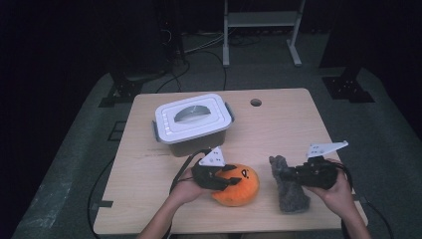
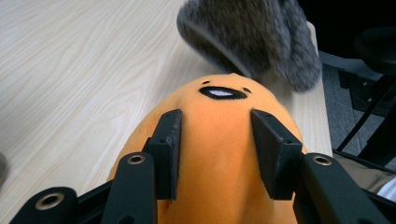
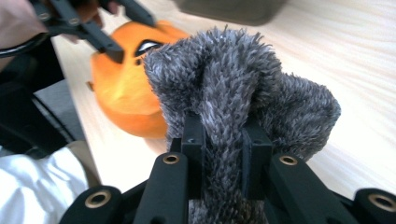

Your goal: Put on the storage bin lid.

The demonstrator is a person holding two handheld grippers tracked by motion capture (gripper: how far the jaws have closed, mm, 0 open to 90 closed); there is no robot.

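Closest to me in the right gripper view, my right gripper (image 3: 223, 140) has its jaws pinched tight on a fold of the grey furry toy (image 3: 243, 88), bunching the pile up between the pads, a grip that should let me lift the limp thing without it slipping. The toy sits near the front right of the table (image 1: 278, 119), beside the orange plush (image 1: 238, 185). My left gripper (image 2: 219, 154) is clamped across that orange plush from above, its pads pressing into the soft sides just behind the stitched face, so the round body can't roll away. The two toys lie just beside each other. Farther back stands a white lidded box (image 1: 193, 124), lid on, latches at both ends; I judge both toys are headed there once it's opened.
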